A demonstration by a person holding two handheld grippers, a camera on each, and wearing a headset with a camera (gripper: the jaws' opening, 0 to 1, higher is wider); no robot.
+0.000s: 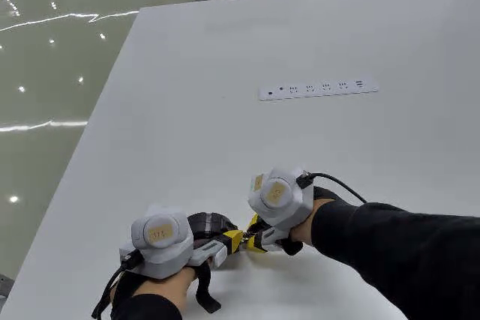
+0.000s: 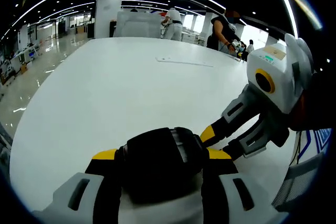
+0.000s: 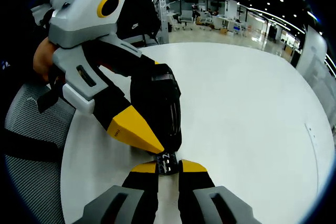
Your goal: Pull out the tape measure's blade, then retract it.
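A black tape measure (image 1: 209, 223) lies on the white table (image 1: 300, 148) near its front edge. My left gripper (image 1: 223, 234) is shut on its body; in the left gripper view the case (image 2: 163, 163) sits between the yellow-tipped jaws. My right gripper (image 1: 252, 240) meets it from the right. In the right gripper view the right gripper (image 3: 168, 167) is shut on the short blade tip (image 3: 168, 159) that sticks out of the case (image 3: 160, 103). Little blade is out. The left gripper (image 3: 131, 129) reaches in from the left there, and the right gripper (image 2: 231, 135) shows at the right of the left gripper view.
A white power strip (image 1: 318, 88) lies flat at mid table. The table's left edge (image 1: 97, 103) drops to a glossy floor. A mesh chair (image 3: 31, 124) stands by the front edge. People (image 2: 223, 30) stand far behind the table.
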